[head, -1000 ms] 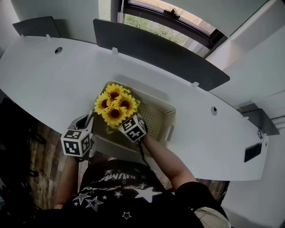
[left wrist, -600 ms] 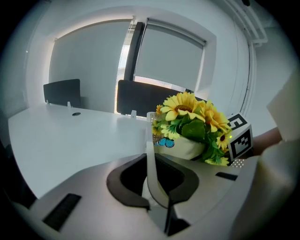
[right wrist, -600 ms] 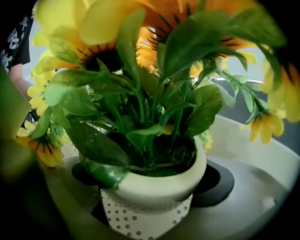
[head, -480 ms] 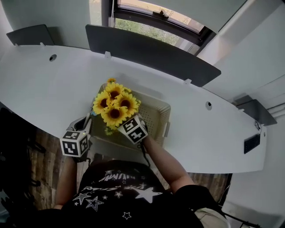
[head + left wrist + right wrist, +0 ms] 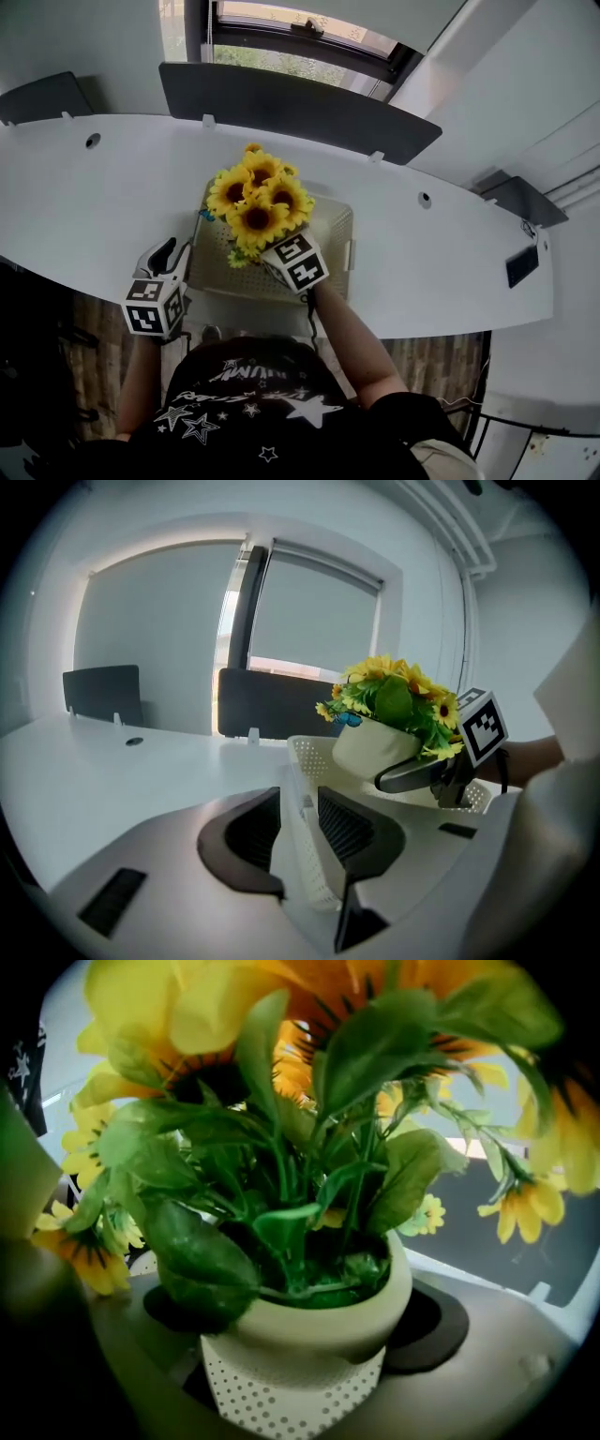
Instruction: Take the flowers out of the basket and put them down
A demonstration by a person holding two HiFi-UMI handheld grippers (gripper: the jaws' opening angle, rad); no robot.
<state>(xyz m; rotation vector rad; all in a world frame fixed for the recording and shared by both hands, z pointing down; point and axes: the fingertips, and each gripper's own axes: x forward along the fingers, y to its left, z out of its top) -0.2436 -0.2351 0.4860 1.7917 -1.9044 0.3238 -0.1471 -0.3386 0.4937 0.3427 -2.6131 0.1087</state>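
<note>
Grips the cream pot [image 5: 373, 748] of the flowers [image 5: 258, 197] in the right tool [image 5: 302, 1335], jaws pressed on the pot's 2 sides near its rim. Holds it upright, leaning a little, over the basket [image 5: 330, 251]. Going by the left gripper view, puts the base about level with the basket's rim or just above; cannot tell whether quite clear of it.

Straddles the basket's near-left wall with the left tool [image 5: 300, 832]: jaws apart, just been opening, perforated wall between them, pads not pressing on it. So no hold on the basket now.

Turns on this for the coming move: bare surface [image 5: 450, 262] to the basket's left, right and far side, with the right tool reaching in from the near side at the basket's near edge. Looks shortest to carry the pot rightward, away from the left tool, over the right wall, then lower it straight down along its vertical axis. Needs the base above the rim first. Right hand alone on the pot; left hand nearer the bare stretch on the left but holding nothing.

Counts: 1 pot, 1 basket, 2 tools. 1 bunch with 4 large yellow heads seen from above plus smaller blooms at the edges, exact number unclear. 1 small blue butterfly [image 5: 352, 719] on the bunch.
</note>
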